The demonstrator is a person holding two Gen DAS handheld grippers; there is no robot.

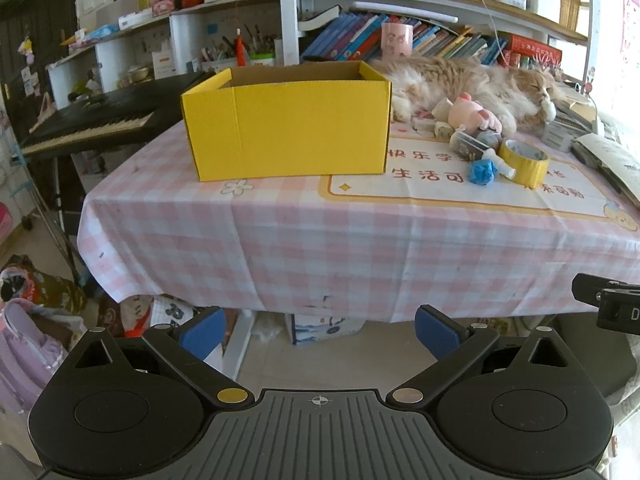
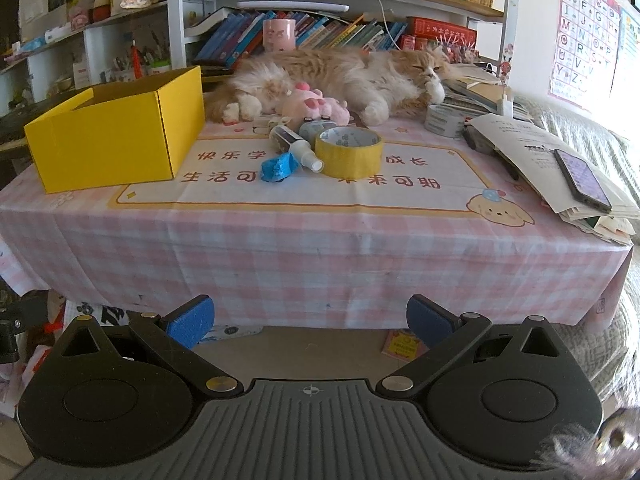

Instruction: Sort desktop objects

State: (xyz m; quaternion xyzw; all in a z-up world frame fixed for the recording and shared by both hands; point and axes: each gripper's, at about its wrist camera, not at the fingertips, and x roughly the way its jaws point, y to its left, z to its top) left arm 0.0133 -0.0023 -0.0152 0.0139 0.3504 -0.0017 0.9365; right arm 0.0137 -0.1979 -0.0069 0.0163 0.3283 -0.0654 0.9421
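An open yellow cardboard box [image 1: 288,124] [image 2: 116,136] stands on the pink checked tablecloth [image 1: 320,240] [image 2: 320,240]. Right of it lies a cluster: a yellow tape roll [image 1: 524,162] [image 2: 349,152], a blue crumpled thing [image 1: 483,172] [image 2: 278,167], a small white spray bottle [image 1: 500,162] [image 2: 306,155], a pink plush toy [image 1: 474,114] [image 2: 316,106] and erasers [image 1: 426,124]. My left gripper [image 1: 320,332] is open and empty, held below and in front of the table edge. My right gripper [image 2: 310,320] is also open and empty, in front of the table edge.
A ginger cat [image 1: 472,84] [image 2: 340,76] sleeps behind the cluster. A grey tape roll [image 2: 444,120], papers [image 2: 532,152] and a phone [image 2: 582,180] lie at the right. A keyboard [image 1: 88,124] stands left of the table. Shelves of books are behind.
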